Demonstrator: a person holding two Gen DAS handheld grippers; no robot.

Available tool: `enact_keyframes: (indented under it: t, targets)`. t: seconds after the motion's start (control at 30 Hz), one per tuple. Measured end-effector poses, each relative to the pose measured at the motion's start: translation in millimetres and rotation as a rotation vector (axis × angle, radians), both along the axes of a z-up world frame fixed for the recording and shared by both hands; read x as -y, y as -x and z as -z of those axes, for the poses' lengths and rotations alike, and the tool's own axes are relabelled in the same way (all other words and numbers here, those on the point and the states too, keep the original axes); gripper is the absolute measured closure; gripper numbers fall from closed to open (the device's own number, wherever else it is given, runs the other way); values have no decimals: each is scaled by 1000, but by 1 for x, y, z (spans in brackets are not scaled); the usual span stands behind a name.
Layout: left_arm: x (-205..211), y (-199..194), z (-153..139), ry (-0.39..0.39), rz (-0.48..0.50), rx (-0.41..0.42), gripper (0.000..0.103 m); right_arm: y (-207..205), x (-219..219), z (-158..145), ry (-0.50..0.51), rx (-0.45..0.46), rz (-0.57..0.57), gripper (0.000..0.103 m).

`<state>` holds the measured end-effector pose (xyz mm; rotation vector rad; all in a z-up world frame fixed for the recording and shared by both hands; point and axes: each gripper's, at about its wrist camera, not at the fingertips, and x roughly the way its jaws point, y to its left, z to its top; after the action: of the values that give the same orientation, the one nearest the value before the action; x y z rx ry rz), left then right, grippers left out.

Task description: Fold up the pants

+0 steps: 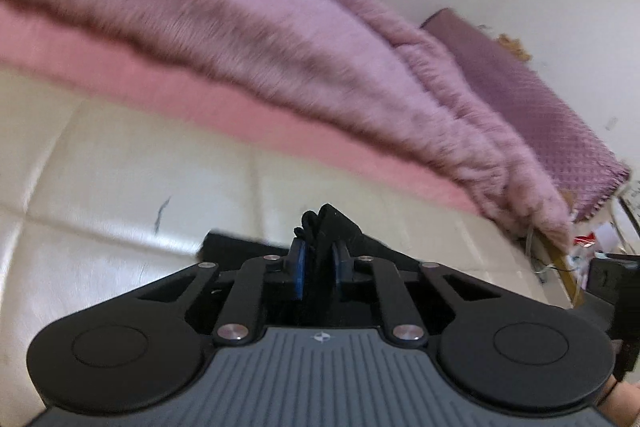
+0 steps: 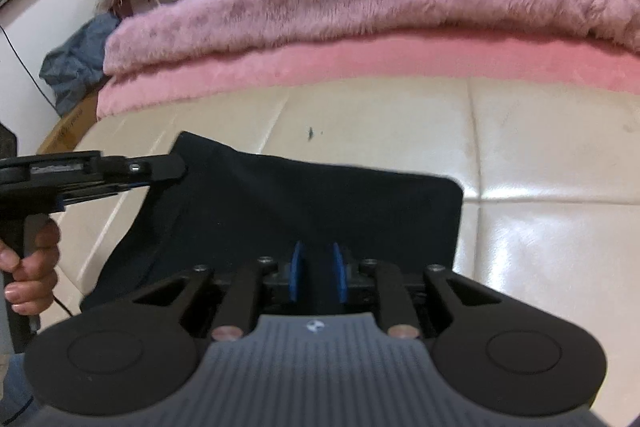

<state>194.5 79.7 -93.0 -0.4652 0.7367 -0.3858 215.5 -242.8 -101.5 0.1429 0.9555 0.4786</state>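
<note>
Two tongs, left (image 1: 319,259) and right (image 2: 318,267), each pinch one pair of dark pants (image 2: 304,195); cream cushion (image 2: 540,227) lies bare beyond its edges.

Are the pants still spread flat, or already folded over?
Cannot tell for sure. The pants show as one compact dark panel on the cream sofa, both hand-held grippers pinching its near edge; no separate legs visible.

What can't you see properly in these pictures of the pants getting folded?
- Near part of the dark pants: right wrist view, hidden behind the right tool.
- Most of the pants: left wrist view, blocked by the left tool, which pinches a bunched bit.
- Fuzzy purple blanket: left wrist view, blurred.
- Clutter past the bed corner: left wrist view, too small and cut off by the edge.
</note>
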Motion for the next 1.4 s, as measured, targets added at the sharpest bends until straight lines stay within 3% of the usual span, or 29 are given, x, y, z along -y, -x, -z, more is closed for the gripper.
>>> enact_keyframes:
  t: [0.1,0.2,0.37,0.6,0.7,0.77,0.83,0.97,1.1,1.27,1.4]
  targets:
    - [-7,2,-6,-15,6,14,89,11,6,-17,-5,47,10,84]
    - [-16,-7,17,-13,-19,-65,89,17,9,-20,47,80,20,87]
    - [-30,-12,41,19,-69,-104,89,0,11,-9,56,84,57,92]
    - [-35,-15,60,-18,-91,-139,88,-34,0,19,119,77,54,103]
    - [-38,-16,61,-10,-94,-152,85,-40,-1,26,137,78,68,103]
    - [-38,-17,55,-29,-102,-170,75,-41,-4,25,154,78,69,103]
    - [-37,-14,45,-59,-119,-175,73,-37,-5,18,171,85,80,103]
    - [-33,8,20,-138,-129,-157,73,-10,5,-4,107,94,86,100]
    - [-16,44,1,-197,-62,-137,73,32,10,-23,104,118,58,100]
    - [7,80,3,-251,-12,-176,84,85,5,-28,146,123,1,99]
    - [15,98,12,-299,-21,-196,87,119,1,-18,185,97,-39,99]
